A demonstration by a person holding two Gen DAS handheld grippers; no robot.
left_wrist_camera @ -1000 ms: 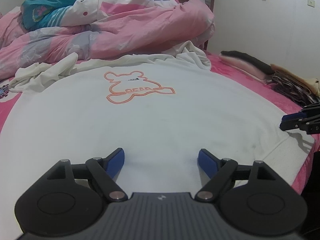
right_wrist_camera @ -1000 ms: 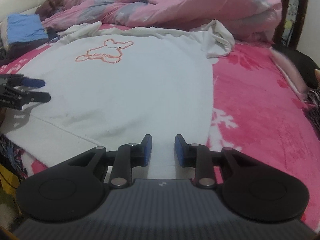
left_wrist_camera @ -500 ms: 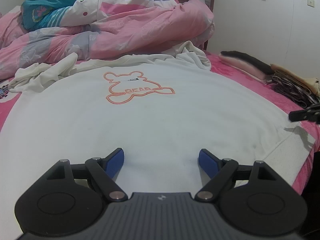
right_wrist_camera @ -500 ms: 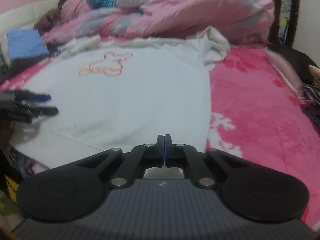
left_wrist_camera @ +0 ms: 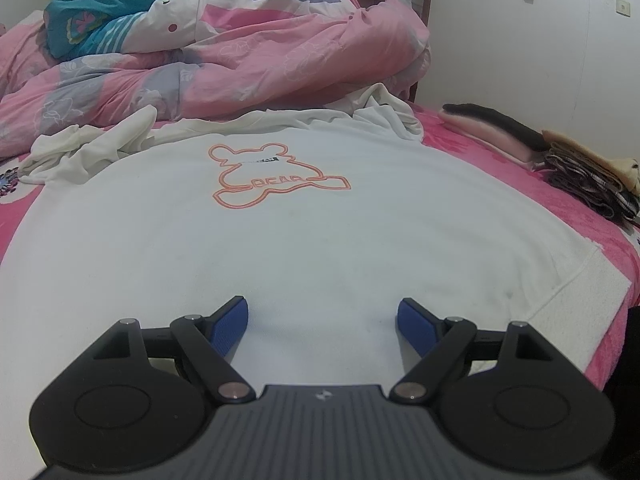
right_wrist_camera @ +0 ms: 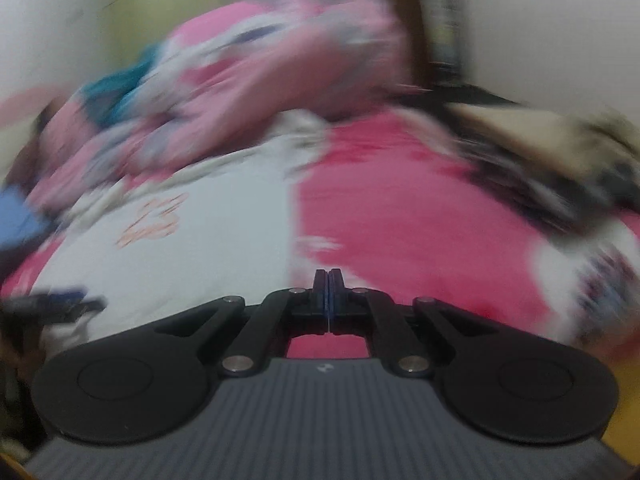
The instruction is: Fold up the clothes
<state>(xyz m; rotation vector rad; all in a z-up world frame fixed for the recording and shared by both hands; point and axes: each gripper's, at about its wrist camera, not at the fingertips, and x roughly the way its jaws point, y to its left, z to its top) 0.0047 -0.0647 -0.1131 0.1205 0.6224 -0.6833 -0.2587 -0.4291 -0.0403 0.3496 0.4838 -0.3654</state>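
A white sweatshirt (left_wrist_camera: 320, 232) with an orange bear outline (left_wrist_camera: 264, 180) is spread flat on the pink bedspread (left_wrist_camera: 600, 232) directly ahead of the left gripper (left_wrist_camera: 322, 318), whose blue pads are held wide apart over the hem. The right gripper (right_wrist_camera: 328, 294) is seen pressed together with nothing visibly pinched, the sweatshirt lying ahead to its left in a blurred view. A pink quilt (left_wrist_camera: 256, 64) is heaped beyond the garment.

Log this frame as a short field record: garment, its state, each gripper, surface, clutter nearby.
garment: white sweatshirt with orange bear outline print
state: spread flat, print up, unfolded
left gripper: open, above the hem area
right gripper: shut, nothing visibly held; view motion-blurred
surface: pink bed cover
clutter: pink duvet; folded clothes stack
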